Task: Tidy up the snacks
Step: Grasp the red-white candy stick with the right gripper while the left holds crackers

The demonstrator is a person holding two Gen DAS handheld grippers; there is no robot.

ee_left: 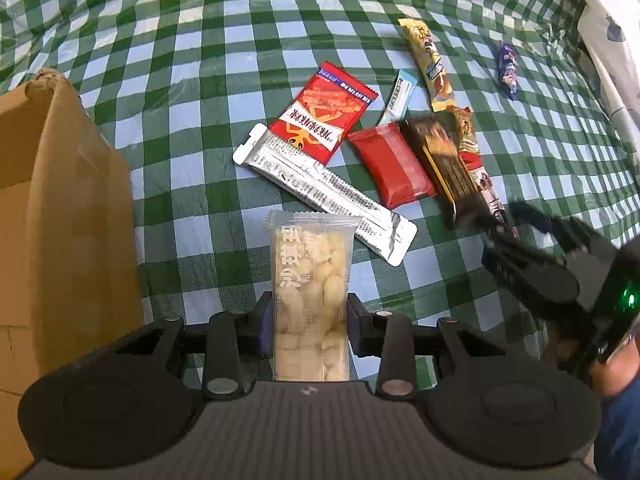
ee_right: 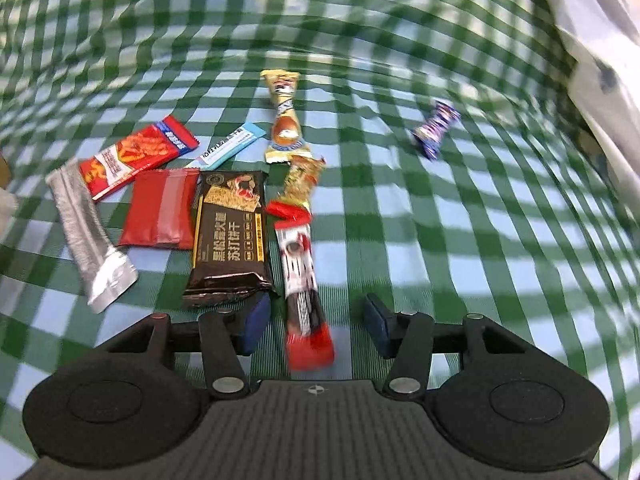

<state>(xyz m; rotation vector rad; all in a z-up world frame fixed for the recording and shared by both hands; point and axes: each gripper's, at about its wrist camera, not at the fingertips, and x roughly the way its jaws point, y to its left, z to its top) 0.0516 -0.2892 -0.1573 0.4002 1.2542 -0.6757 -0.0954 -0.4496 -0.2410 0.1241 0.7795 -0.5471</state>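
My left gripper (ee_left: 310, 322) is shut on a clear pack of pale puffed snack (ee_left: 310, 280), held above the checked cloth beside the cardboard box (ee_left: 60, 216). My right gripper (ee_right: 316, 320) is open, its fingers either side of the near end of a long red-and-white snack stick (ee_right: 300, 276); it also shows at the right of the left wrist view (ee_left: 520, 240). Loose snacks lie in a cluster: a dark cracker pack (ee_right: 230, 236), a red pack (ee_right: 160, 212), a silver stick (ee_right: 86, 232), a red printed pack (ee_right: 136, 156).
A light blue stick (ee_right: 230, 146), a gold bar (ee_right: 284, 120) and a small purple candy (ee_right: 434, 130) lie farther back. White patterned fabric (ee_right: 592, 40) borders the cloth on the right.
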